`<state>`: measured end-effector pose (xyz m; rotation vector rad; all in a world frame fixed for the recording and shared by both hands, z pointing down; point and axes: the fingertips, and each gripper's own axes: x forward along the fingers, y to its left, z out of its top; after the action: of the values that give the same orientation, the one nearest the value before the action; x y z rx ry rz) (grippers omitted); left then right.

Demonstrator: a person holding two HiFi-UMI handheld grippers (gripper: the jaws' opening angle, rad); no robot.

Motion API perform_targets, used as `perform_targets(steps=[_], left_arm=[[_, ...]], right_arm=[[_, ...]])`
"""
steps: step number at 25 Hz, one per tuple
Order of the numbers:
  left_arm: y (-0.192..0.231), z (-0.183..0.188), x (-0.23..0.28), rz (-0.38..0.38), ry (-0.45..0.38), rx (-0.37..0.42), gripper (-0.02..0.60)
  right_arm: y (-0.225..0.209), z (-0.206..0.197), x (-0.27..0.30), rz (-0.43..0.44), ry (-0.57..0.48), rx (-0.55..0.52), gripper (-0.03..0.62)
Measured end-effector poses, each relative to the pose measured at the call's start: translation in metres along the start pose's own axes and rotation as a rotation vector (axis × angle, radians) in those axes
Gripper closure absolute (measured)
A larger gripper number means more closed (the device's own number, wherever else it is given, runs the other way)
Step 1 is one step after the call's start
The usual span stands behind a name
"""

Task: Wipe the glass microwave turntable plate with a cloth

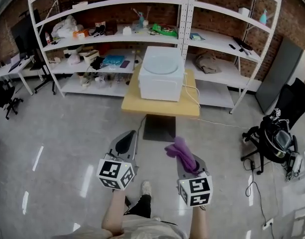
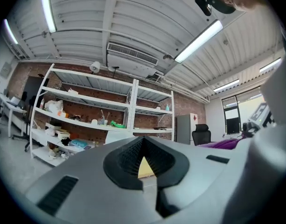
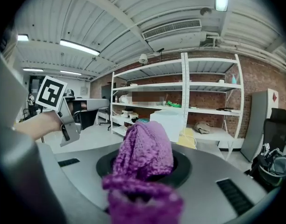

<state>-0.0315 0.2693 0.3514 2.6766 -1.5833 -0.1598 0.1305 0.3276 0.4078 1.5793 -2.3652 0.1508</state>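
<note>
My right claw (image 1: pixel 188 164) is clamped on the purple cloth (image 1: pixel 180 151) — my left claw (image 1: pixel 125 142) pinched closed on nothing — both well apart from the tabletop (image 1: pixel 142 103).

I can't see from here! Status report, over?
Left gripper shut, empty. Right gripper shut on purple knitted cloth. Round glass plate atop white microwave, untouched. Path ahead open.

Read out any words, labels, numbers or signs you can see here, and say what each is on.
No text reads clearly in any view.
Marker cubes on the left gripper and right gripper: black-and-white square patterns, no words.
Red diamond sign on the grey cabinet: too small to read.
Packages on the shelves: print too small to read.
The purple cloth in the right gripper: no print.
</note>
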Motion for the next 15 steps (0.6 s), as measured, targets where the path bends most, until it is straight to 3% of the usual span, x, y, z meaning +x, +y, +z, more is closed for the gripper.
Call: perform_targets(steps=[3,7,9,15], left_arm=[[-0.033,0.015,-0.027,-0.046,-0.006,0.051,0.580],[-0.054,0.018,-0.060,-0.075,0.017,0.033,0.580],[-0.061,0.015,-0.070,-0.091,0.040,0.048,0.580],[-0.063,0.019,-0.106,-0.116,0.030,0.052,0.580]], right_arm=[[-0.006,-0.011,-0.046,-0.056,-0.028,0.066,0.537],[-0.025,-0.011,-0.090,-0.168,-0.091,0.257,0.537],[-0.027,-0.005,-0.106,-0.184,-0.141,0.331,0.536],[0.015,0.012,-0.121,-0.148,-0.204,0.302,0.536]])
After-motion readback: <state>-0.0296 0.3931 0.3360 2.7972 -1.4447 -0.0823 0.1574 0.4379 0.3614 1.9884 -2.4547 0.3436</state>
